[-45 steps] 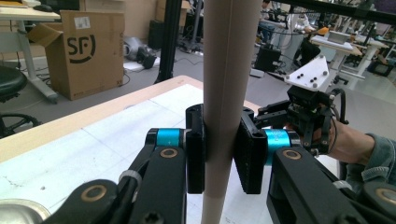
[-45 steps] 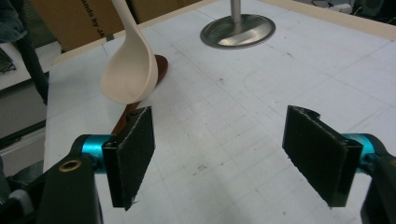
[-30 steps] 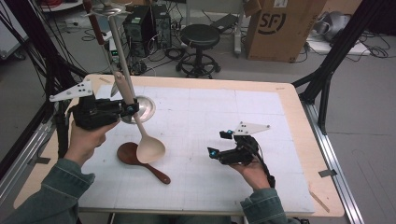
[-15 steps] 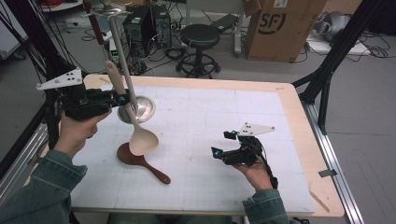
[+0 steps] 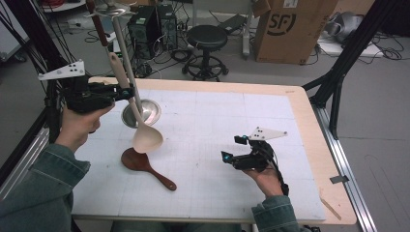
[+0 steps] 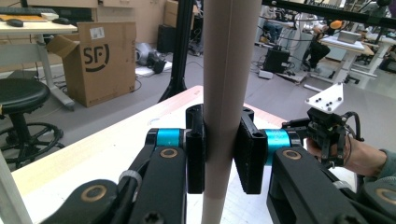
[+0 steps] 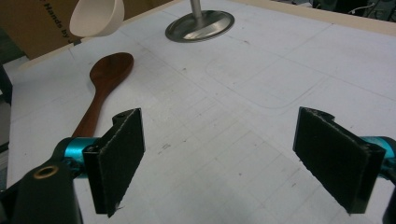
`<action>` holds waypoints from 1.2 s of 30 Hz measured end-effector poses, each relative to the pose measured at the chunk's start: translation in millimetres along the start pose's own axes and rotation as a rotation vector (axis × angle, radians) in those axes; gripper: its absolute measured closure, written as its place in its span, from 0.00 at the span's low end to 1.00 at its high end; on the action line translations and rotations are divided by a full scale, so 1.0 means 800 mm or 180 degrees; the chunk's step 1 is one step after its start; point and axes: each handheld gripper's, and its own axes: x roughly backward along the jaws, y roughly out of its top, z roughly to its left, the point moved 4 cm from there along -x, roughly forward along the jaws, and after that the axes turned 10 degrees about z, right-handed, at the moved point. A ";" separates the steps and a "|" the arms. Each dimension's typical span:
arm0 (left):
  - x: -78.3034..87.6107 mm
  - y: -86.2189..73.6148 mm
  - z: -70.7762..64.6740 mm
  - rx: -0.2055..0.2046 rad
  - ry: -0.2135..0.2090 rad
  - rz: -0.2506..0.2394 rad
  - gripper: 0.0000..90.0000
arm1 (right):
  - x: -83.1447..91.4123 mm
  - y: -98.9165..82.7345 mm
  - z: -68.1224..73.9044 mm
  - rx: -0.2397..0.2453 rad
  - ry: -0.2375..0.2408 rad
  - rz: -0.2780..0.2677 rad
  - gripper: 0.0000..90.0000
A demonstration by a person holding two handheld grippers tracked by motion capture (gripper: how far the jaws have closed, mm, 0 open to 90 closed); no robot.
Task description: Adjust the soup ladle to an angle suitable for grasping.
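Left hand-held gripper is clamped on the pale ladle by its handle, long axis tilted near upright, bowl hanging low just above the brown spoon on the tabletop. The stand rises right beside that handle, hooks up top, so the left hand is the nearer one. Right hand-held gripper idles with jaws wide, nothing between them. Since a second ago, the ladle has lifted and drifted toward the table's left edge.

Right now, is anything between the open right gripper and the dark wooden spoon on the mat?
Nothing visible: bare mat lies between the right gripper and the dark wooden spoon. The pale ladle hangs over its bowl.
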 end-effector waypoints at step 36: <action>-0.004 0.058 0.062 -0.0066 -0.0092 0.0124 0.85 | -0.001 -0.012 -0.017 -0.0132 -0.0213 0.0022 0.00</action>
